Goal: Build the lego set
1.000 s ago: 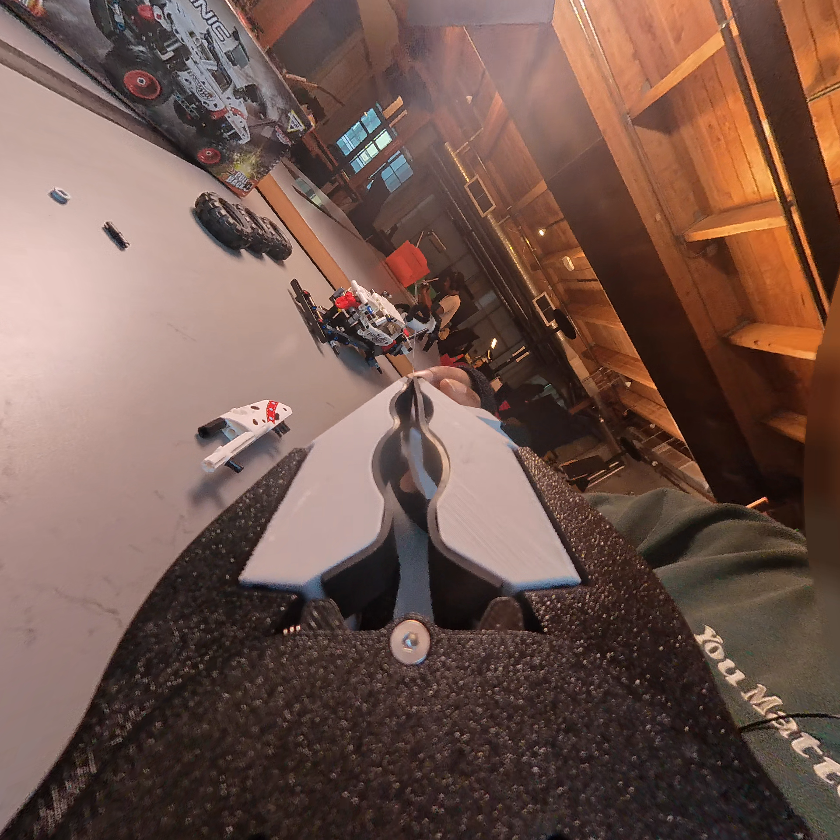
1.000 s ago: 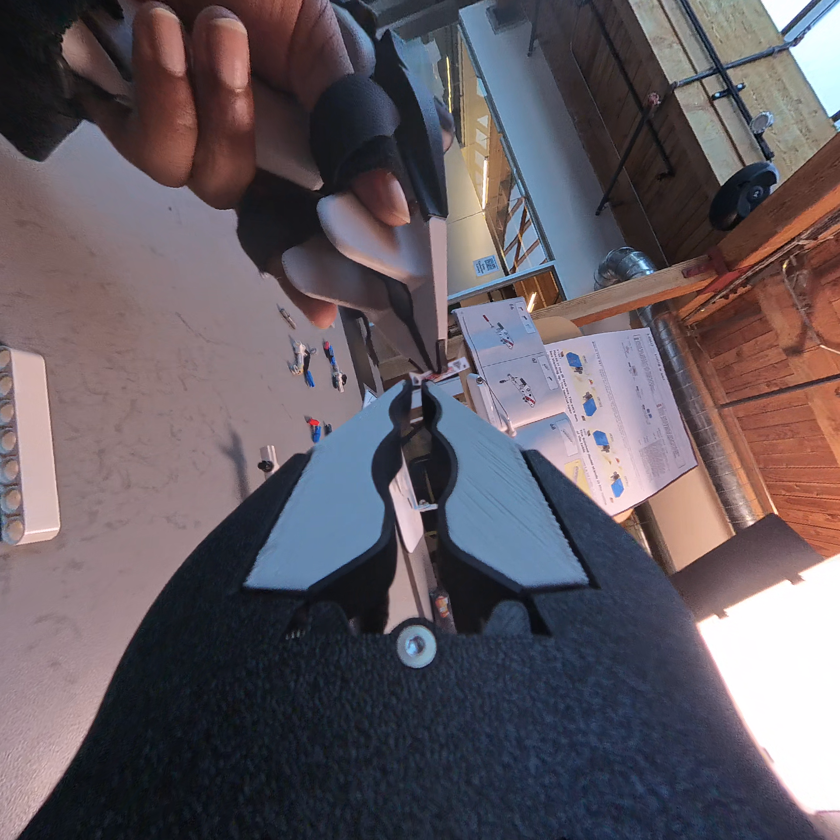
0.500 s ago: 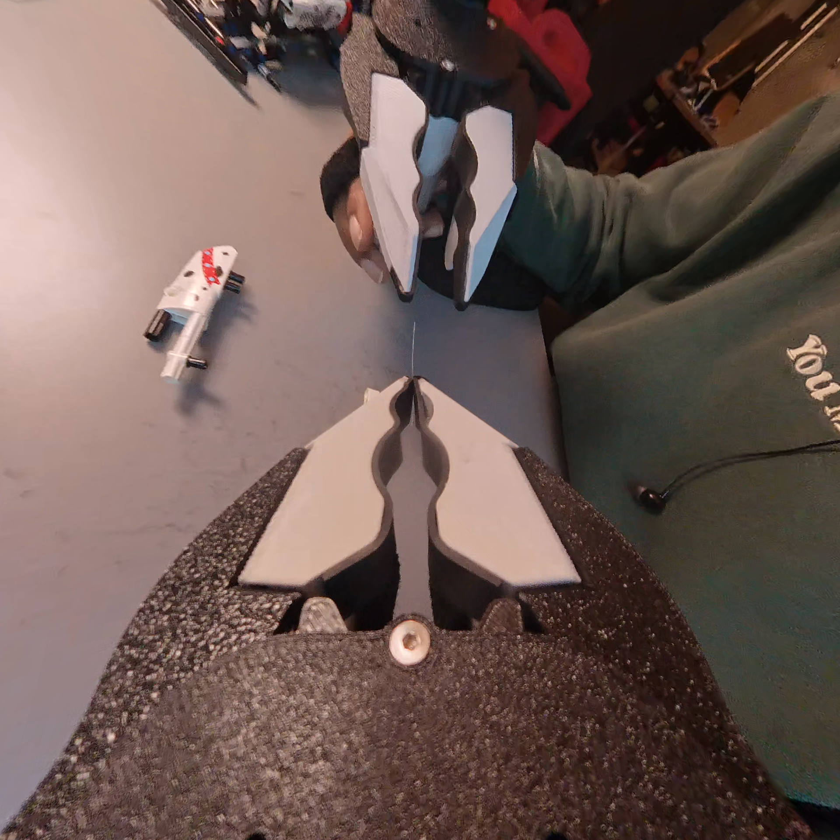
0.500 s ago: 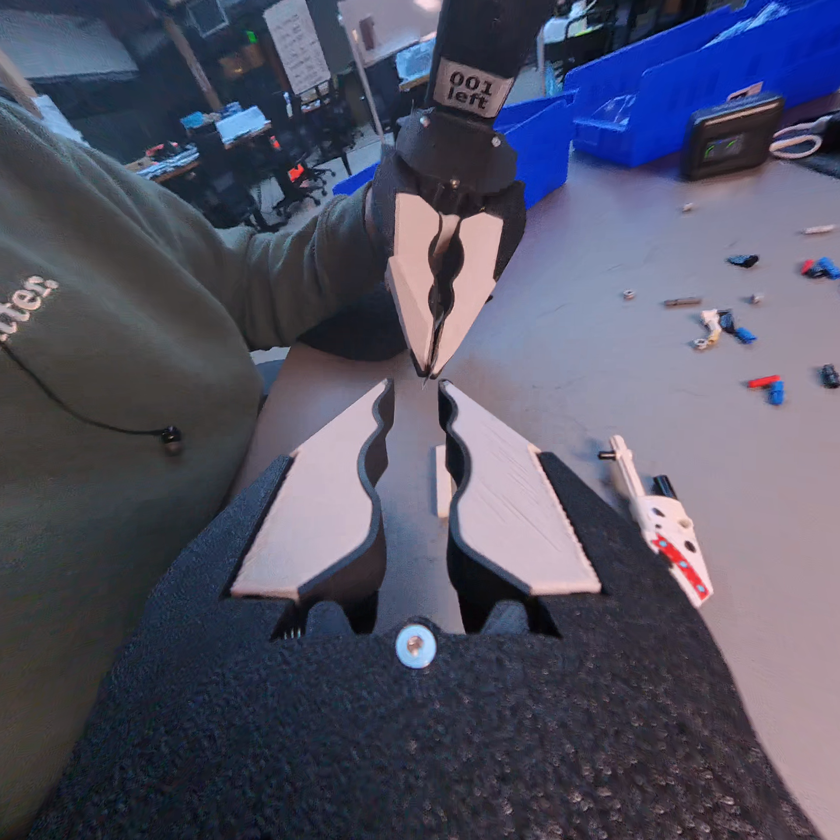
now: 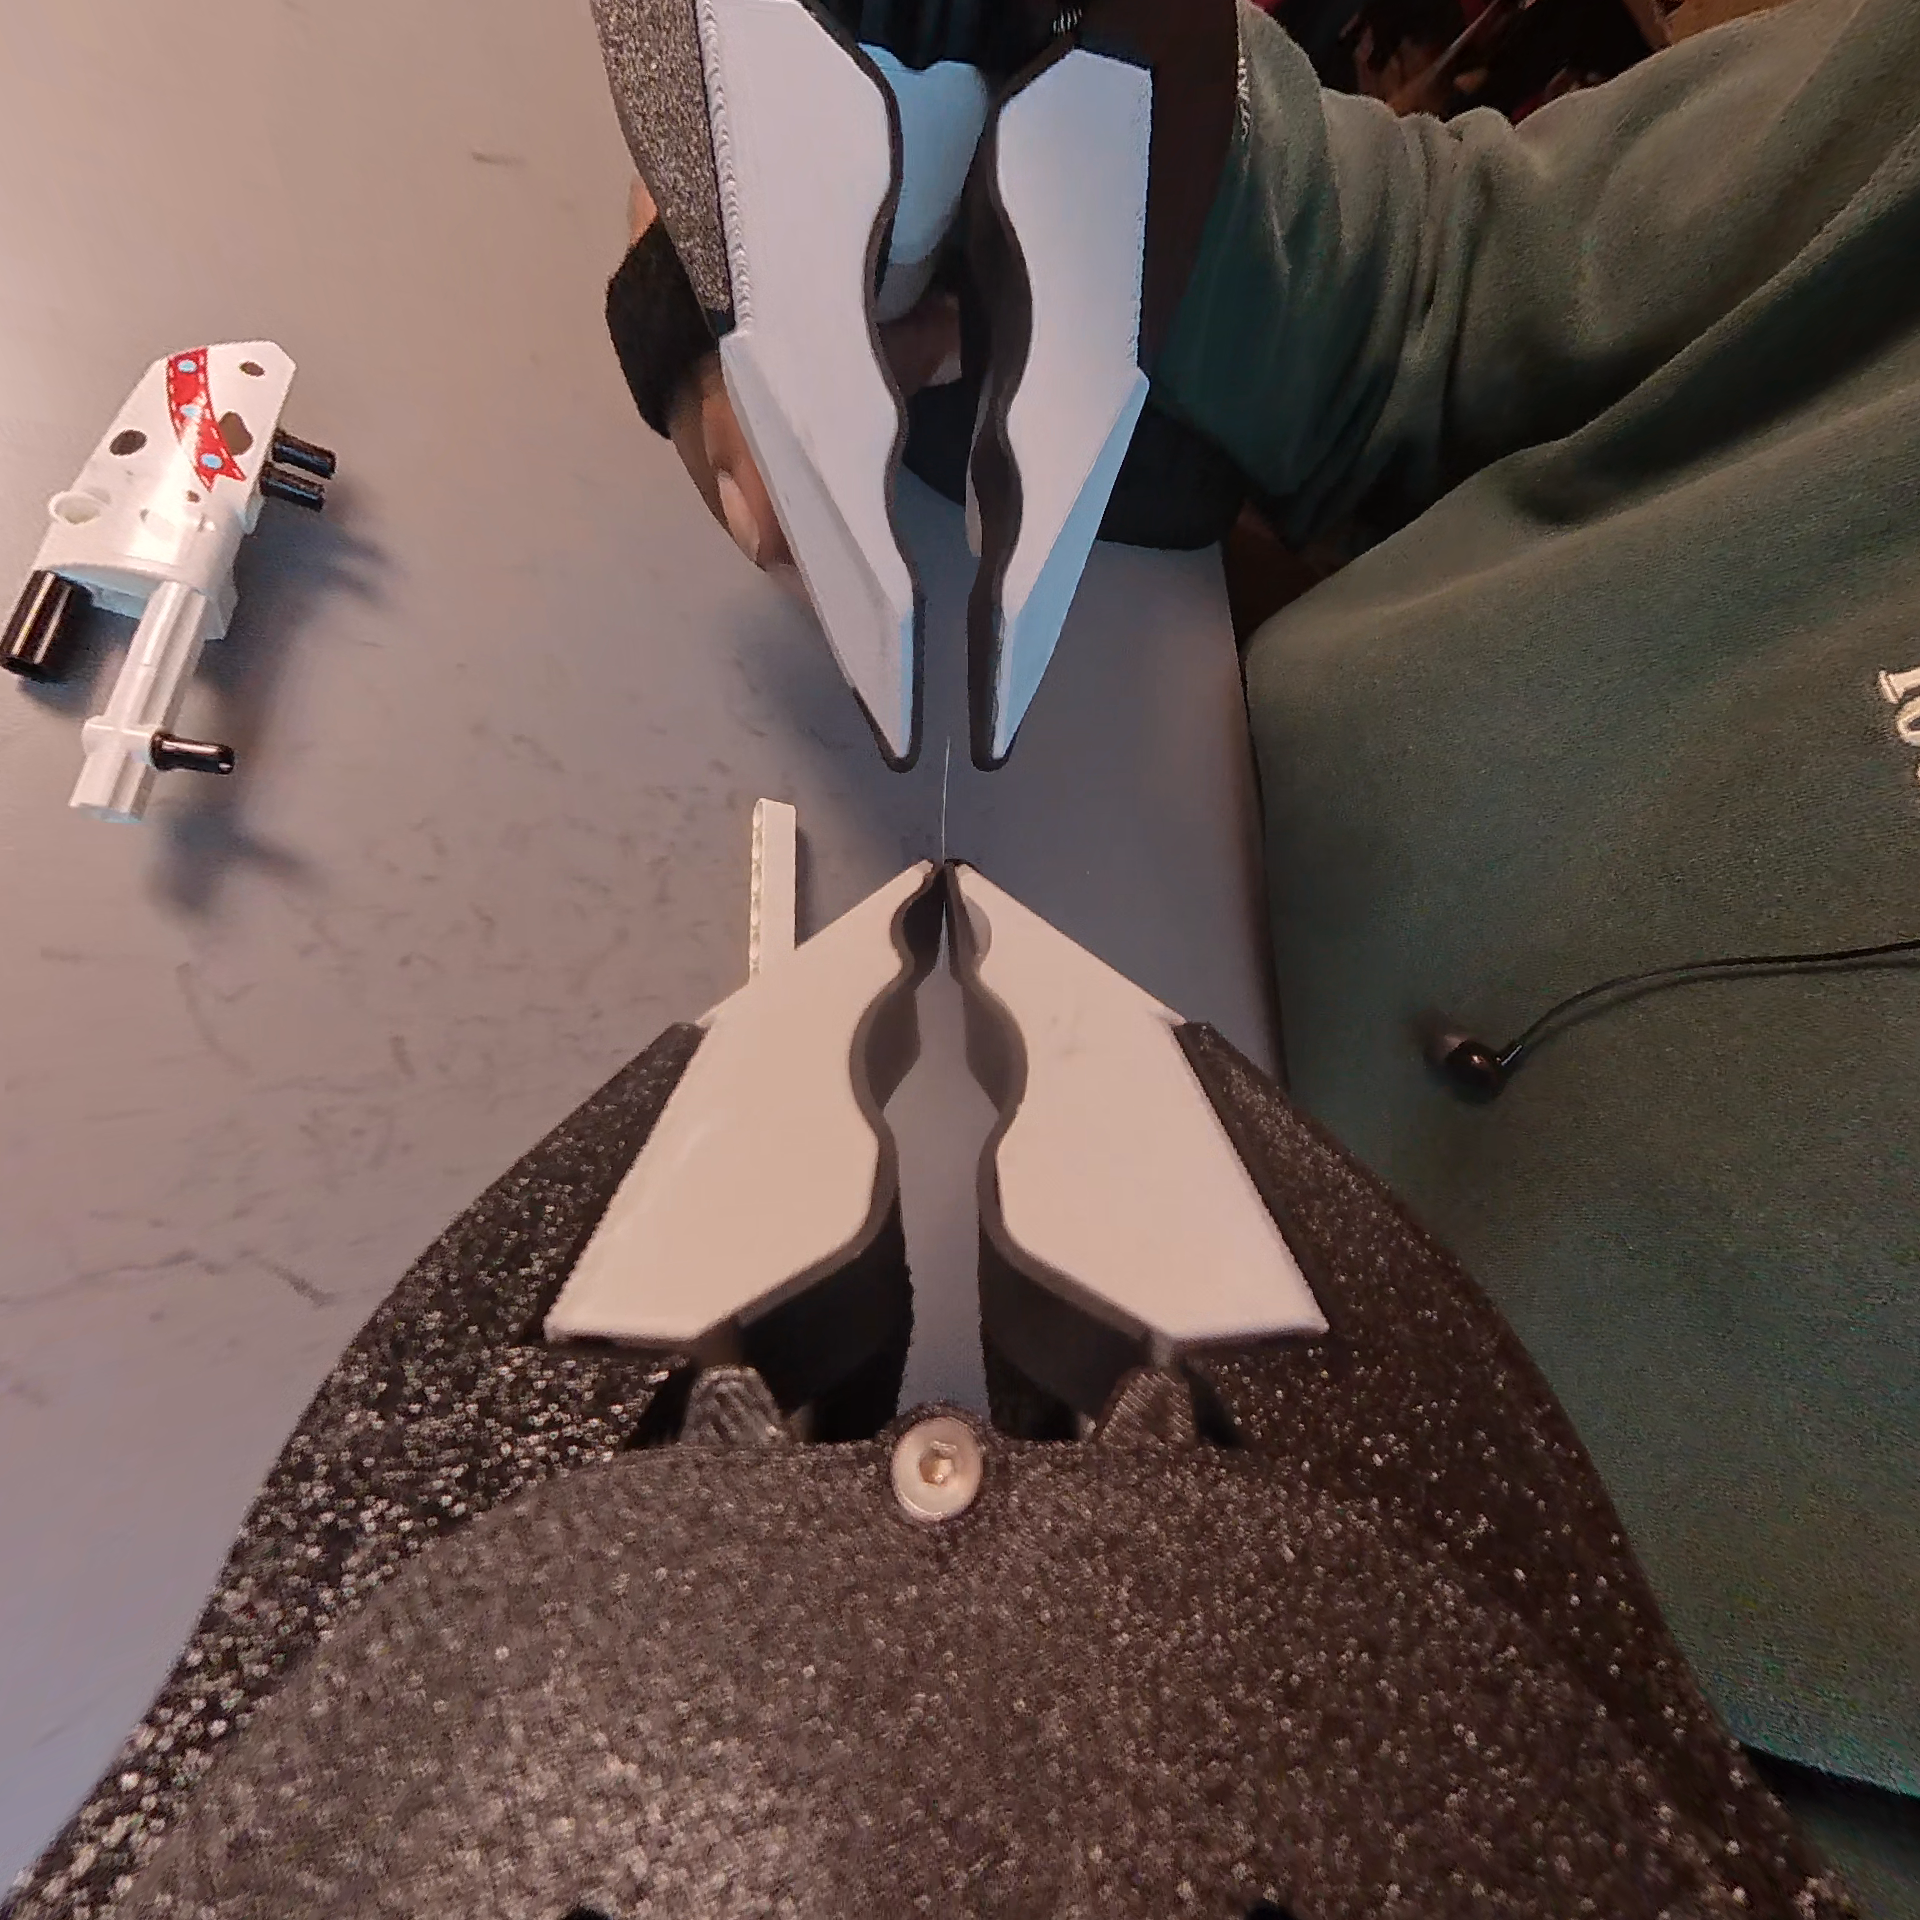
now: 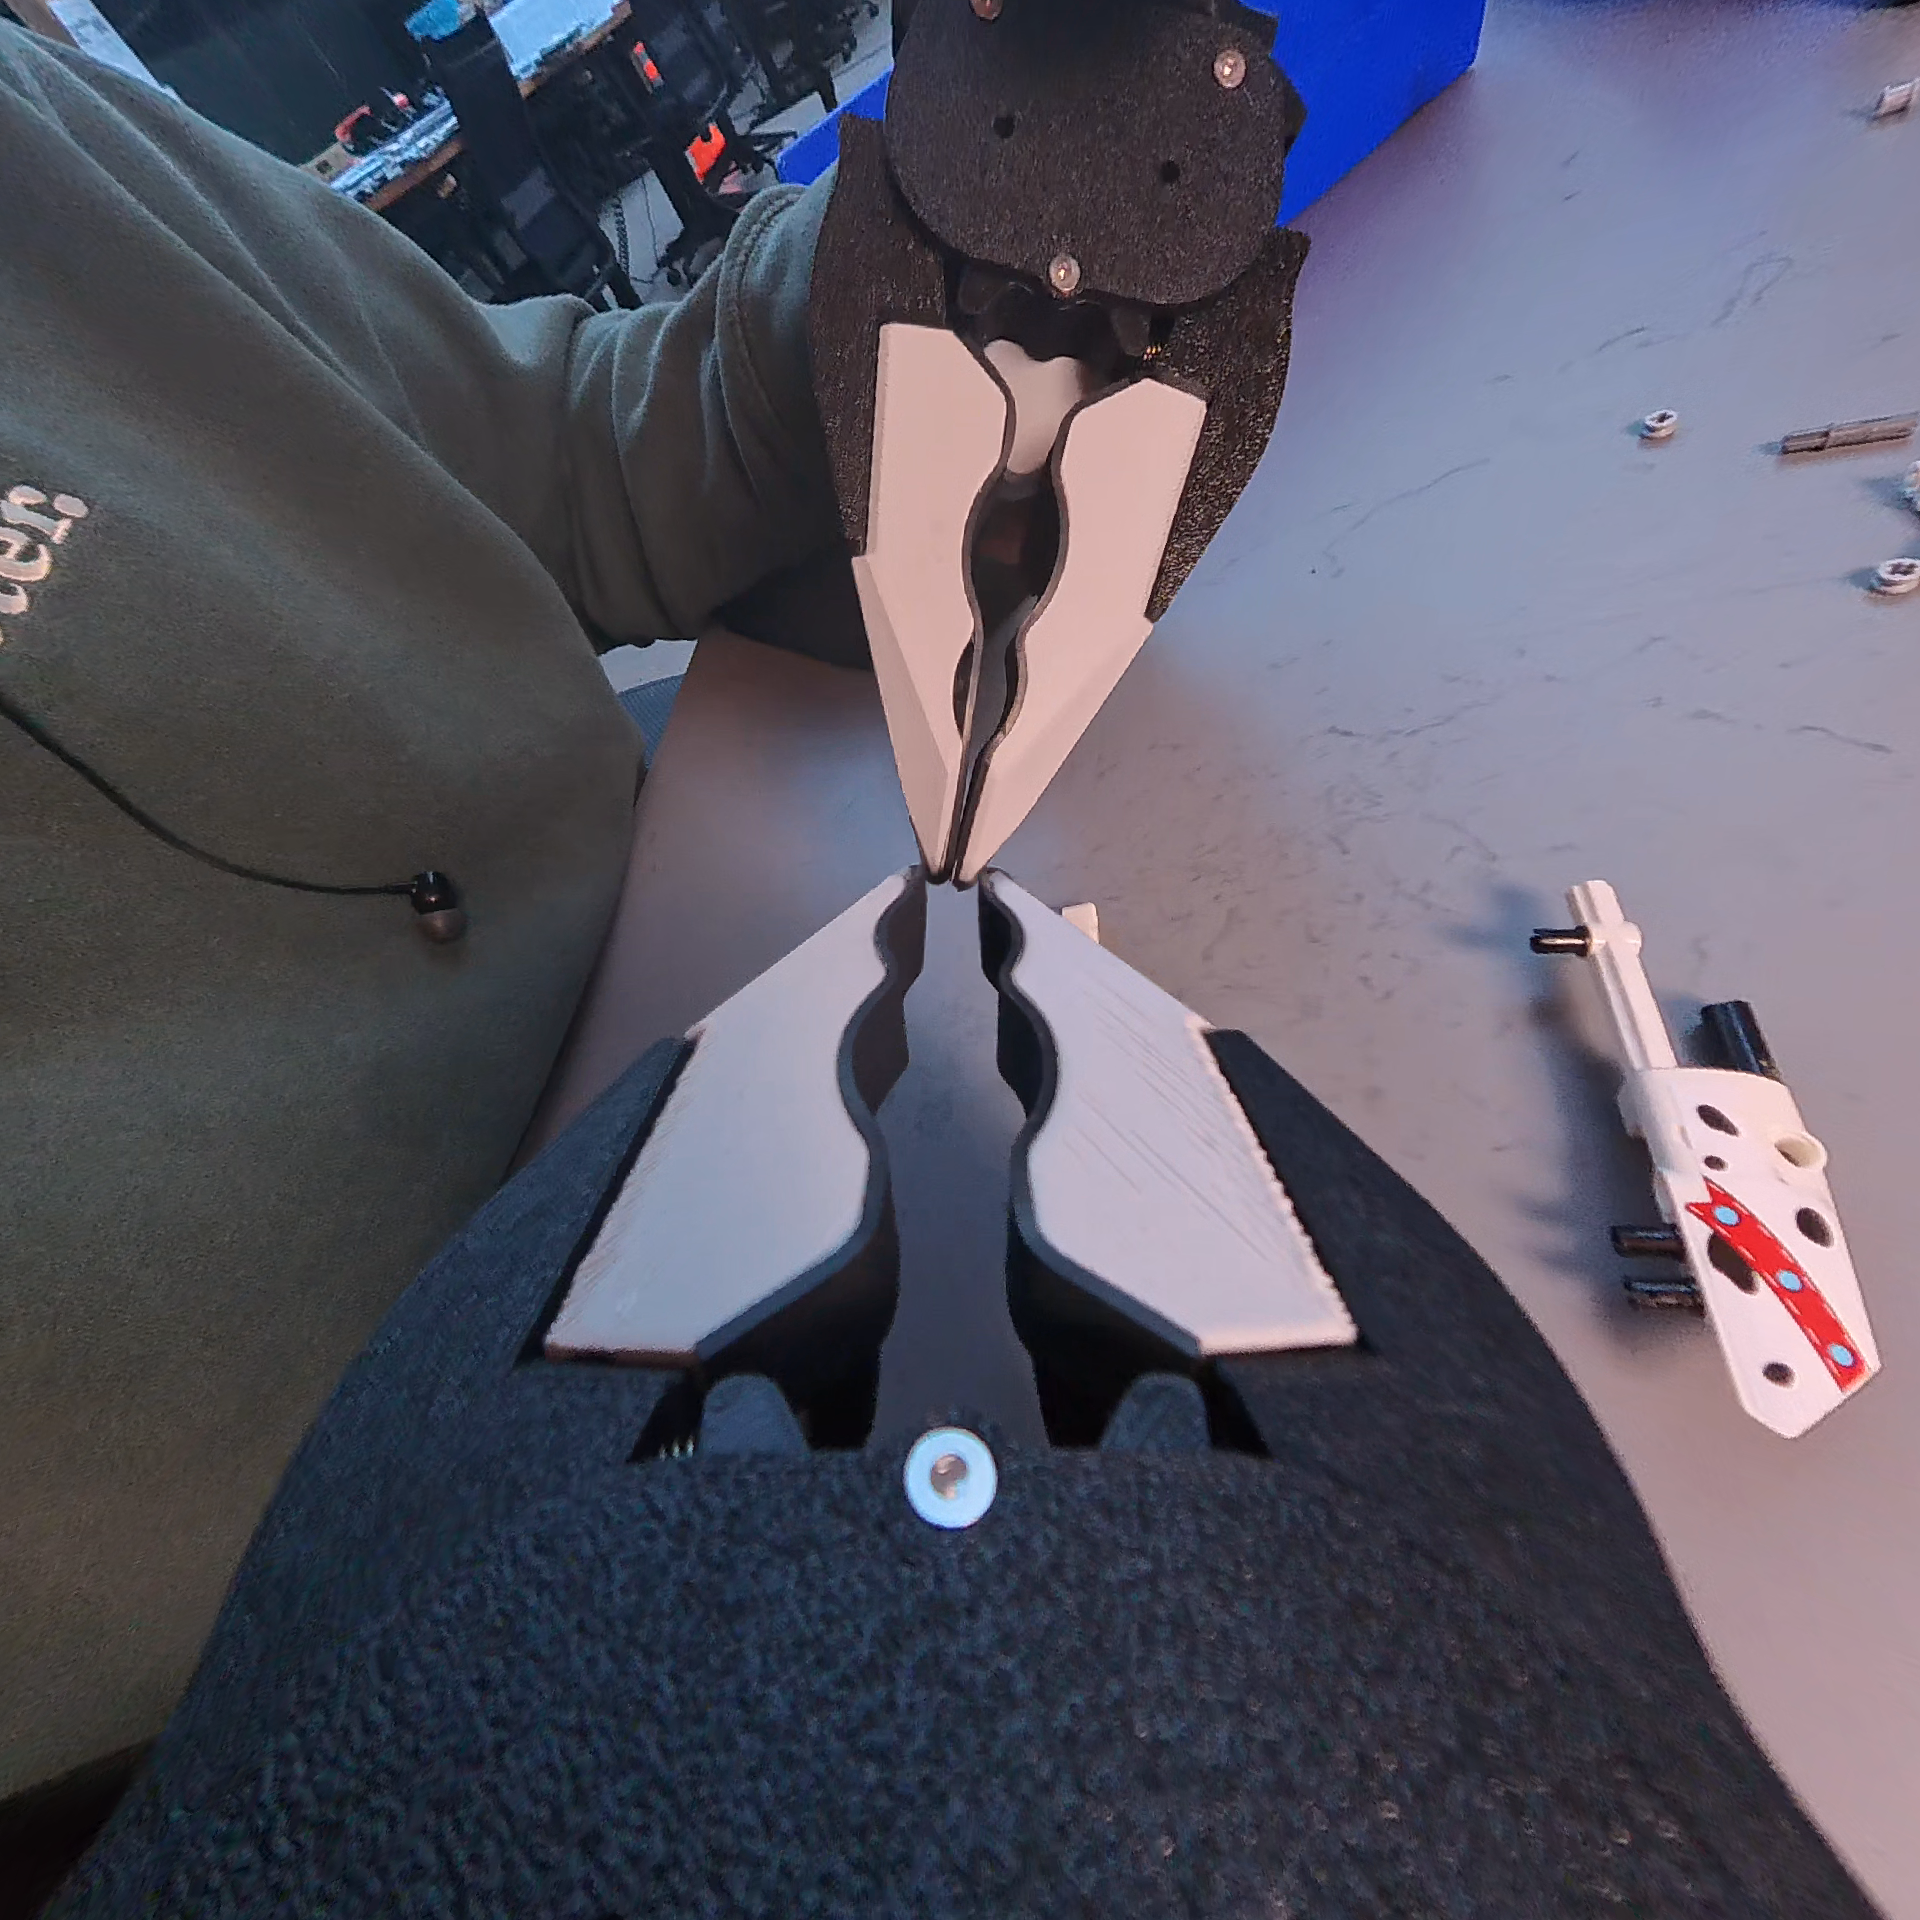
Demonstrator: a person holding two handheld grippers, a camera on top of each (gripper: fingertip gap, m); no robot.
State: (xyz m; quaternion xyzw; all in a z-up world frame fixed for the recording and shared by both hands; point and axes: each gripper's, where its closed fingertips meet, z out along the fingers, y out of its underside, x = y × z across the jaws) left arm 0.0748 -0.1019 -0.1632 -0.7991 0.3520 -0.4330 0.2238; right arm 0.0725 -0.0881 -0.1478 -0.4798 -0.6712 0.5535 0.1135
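My left gripper [image 5: 942, 871] is shut on a thin sticker [image 5: 947, 810], seen edge-on as a fine line rising from its tips. My right gripper [image 6: 951, 894] faces it tip to tip, just above the grey table [image 5: 416, 1039]. Its jaws stand a narrow gap apart, and the sticker's free end reaches between them. The right gripper also shows in the left wrist view [image 5: 943, 764], and the left gripper in the right wrist view [image 6: 951, 868]. A small white beam [image 5: 774, 883] lies on the table beside the tips. A white lego assembly with a red sticker and black pins [image 5: 171, 488] lies farther off and also shows in the right wrist view [image 6: 1756, 1195].
The person's green sweatshirt [image 5: 1558, 727] and a dangling earbud [image 5: 1470, 1058] are close on one side, at the table's edge. Several small loose parts [image 6: 1849, 436] lie far out on the table. A blue bin [image 6: 1351, 104] stands behind the left gripper. The tips of both grippers are at nearly the same place.
Both grippers swung down towards the table and now meet tip to tip. The right jaws opened half a second ago and have since narrowed. The left gripper stays shut.
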